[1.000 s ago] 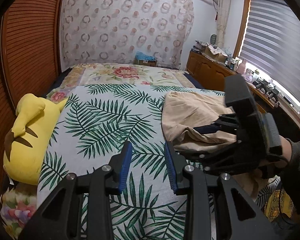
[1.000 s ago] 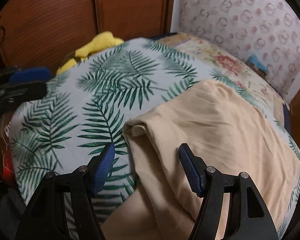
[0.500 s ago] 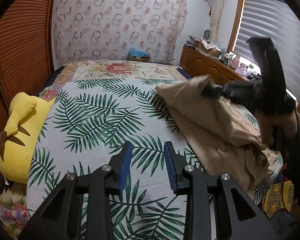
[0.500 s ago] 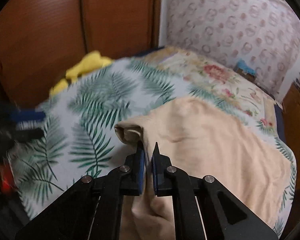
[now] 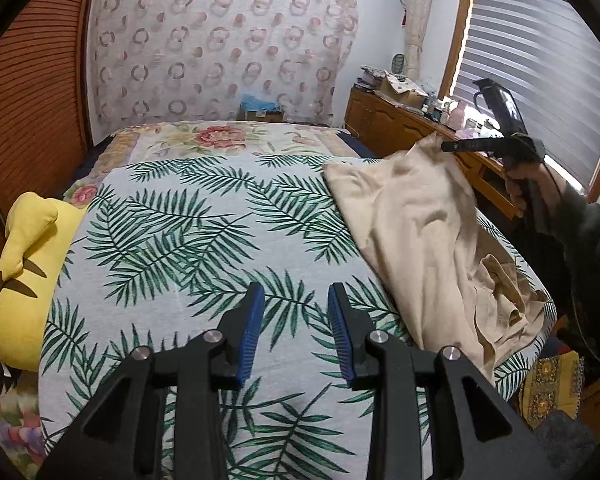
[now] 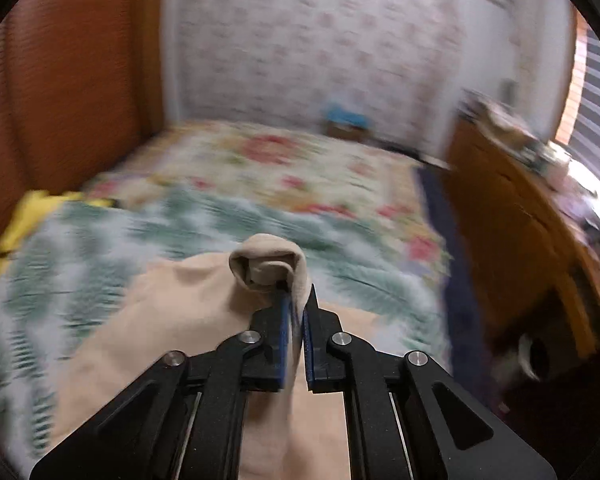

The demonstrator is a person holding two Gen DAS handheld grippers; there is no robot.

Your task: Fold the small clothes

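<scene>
Palm-print bedspread (image 5: 172, 240): right gripper (image 6: 296, 320) pinching beige garment (image 5: 420, 220) corner, jaws easing apart, cloth may slip; left gripper (image 5: 294, 320) part-open, empty.

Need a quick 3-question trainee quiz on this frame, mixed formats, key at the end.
1. True or false: the left tool grips the beige garment.
2. Which tool pinches the garment: A left, B right, C both?
3. Fill in: the yellow plush toy lies at the bed's ___ edge in the left wrist view.

Key: 1 false, its pads stand apart over the palm-leaf cover. 2 B, the right tool. 3 left.
</scene>
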